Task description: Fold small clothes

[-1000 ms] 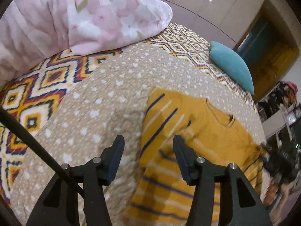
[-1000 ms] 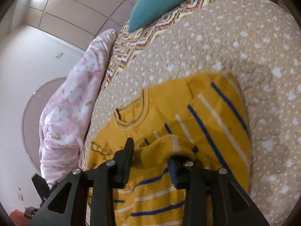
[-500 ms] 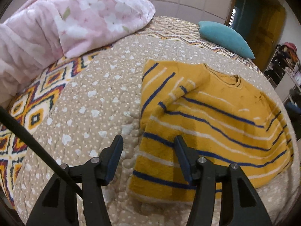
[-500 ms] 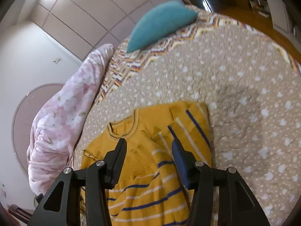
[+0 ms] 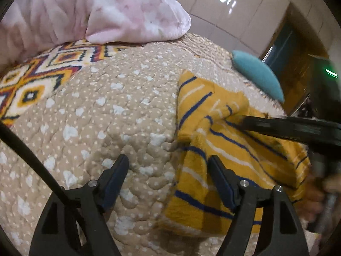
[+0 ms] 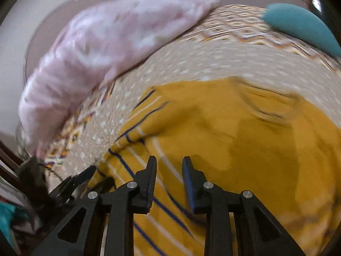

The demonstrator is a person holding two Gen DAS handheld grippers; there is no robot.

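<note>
A small mustard-yellow sweater with navy and white stripes lies on the beige dotted quilt, its left sleeve folded in over the body. My left gripper is open and empty, with its right finger over the sweater's lower left edge. My right gripper is open and empty, low over the striped body of the sweater. In the left wrist view the right gripper's dark fingers reach in from the right over the folded sleeve. The left gripper's fingers show at the lower left of the right wrist view.
A pink floral duvet is bunched at the back left. A teal cushion lies at the far right of the bed. A patterned blanket borders the quilt on the left. The right wrist view is motion-blurred.
The right gripper let go of the sleeve, then swung round low over the sweater's body from the right. The left gripper dropped closer to the sweater's lower left edge.
</note>
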